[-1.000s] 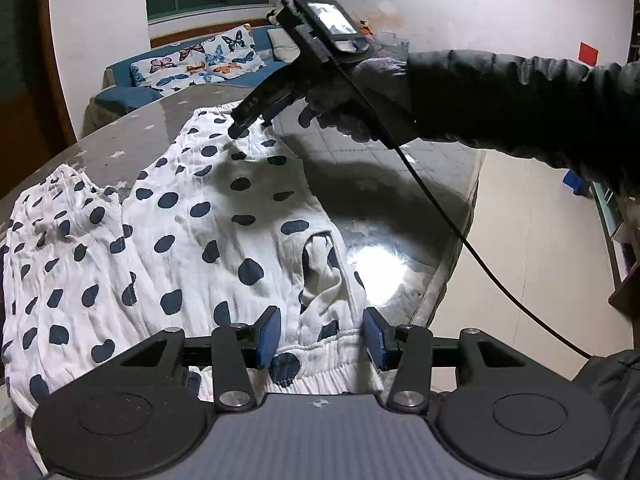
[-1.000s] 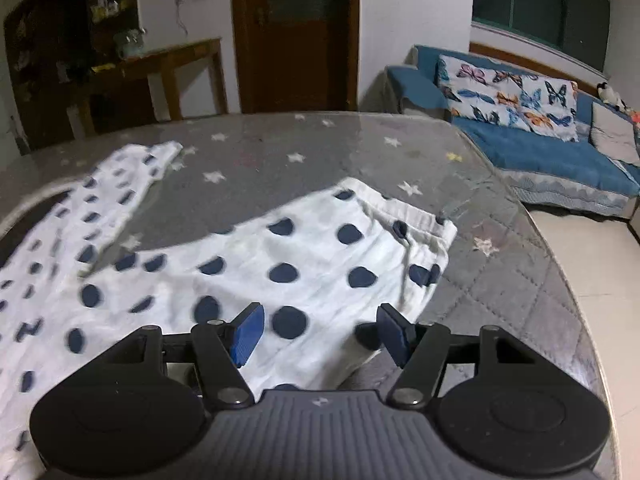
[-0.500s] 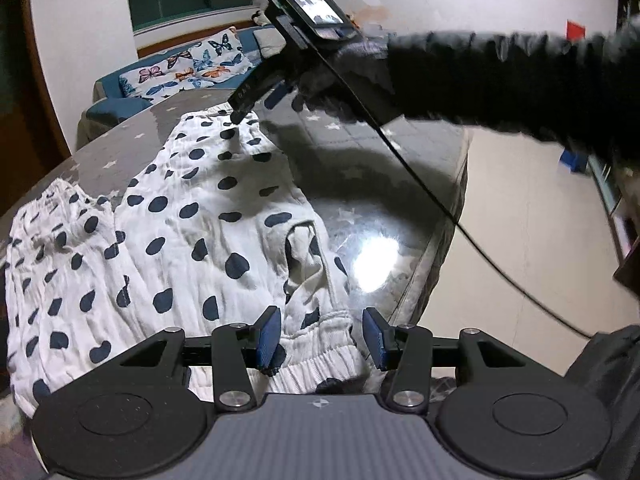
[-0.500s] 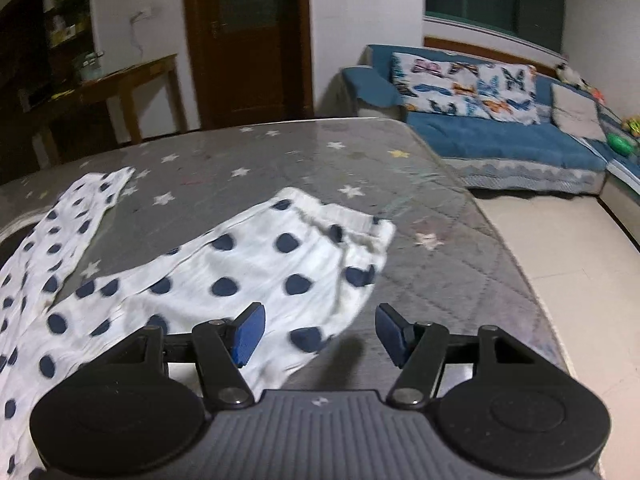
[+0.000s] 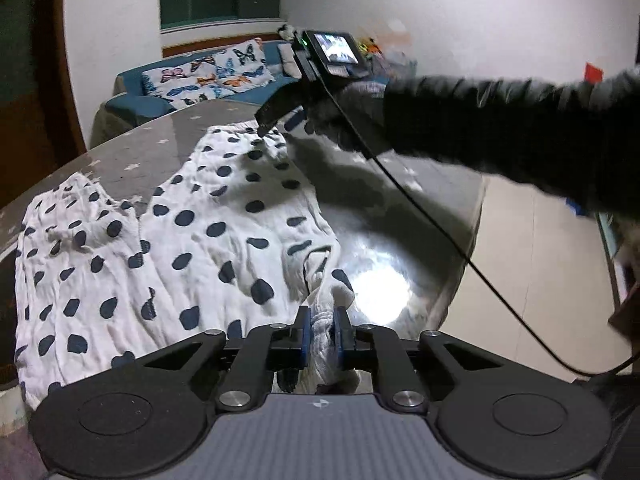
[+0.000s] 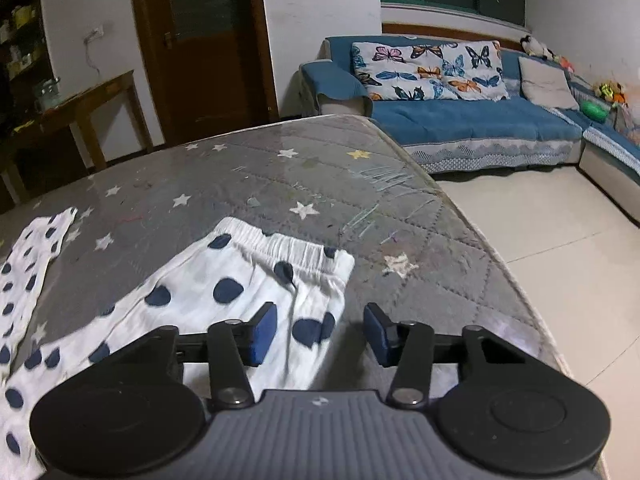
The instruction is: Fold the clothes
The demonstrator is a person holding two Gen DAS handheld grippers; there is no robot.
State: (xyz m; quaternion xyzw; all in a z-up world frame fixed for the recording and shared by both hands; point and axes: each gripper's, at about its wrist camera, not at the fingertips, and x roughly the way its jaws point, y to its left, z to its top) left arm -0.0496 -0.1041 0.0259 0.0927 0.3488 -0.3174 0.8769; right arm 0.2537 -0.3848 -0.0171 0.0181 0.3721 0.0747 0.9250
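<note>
L tongs (image 5: 320, 330) clenched on polka-dot garment (image 5: 192, 240) edge; R tongs (image 6: 316, 334) released above waistband (image 6: 288, 246). Risk: thin bunched fabric slips out, garment drags across surface (image 6: 320, 172).

Left gripper (image 5: 322, 332) clamped, blue fingers (image 5: 305, 330) pinching a bunched edge of white dark-dotted cotton garment (image 5: 192, 240). Garment spread across grey star-patterned glossy bench (image 5: 400, 216). Farther off, right gripper (image 5: 276, 114), held by gloved hand (image 5: 348, 116) in dark sleeve (image 5: 500, 128), tip touching the garment's far edge; open or closed, unclear.
</note>
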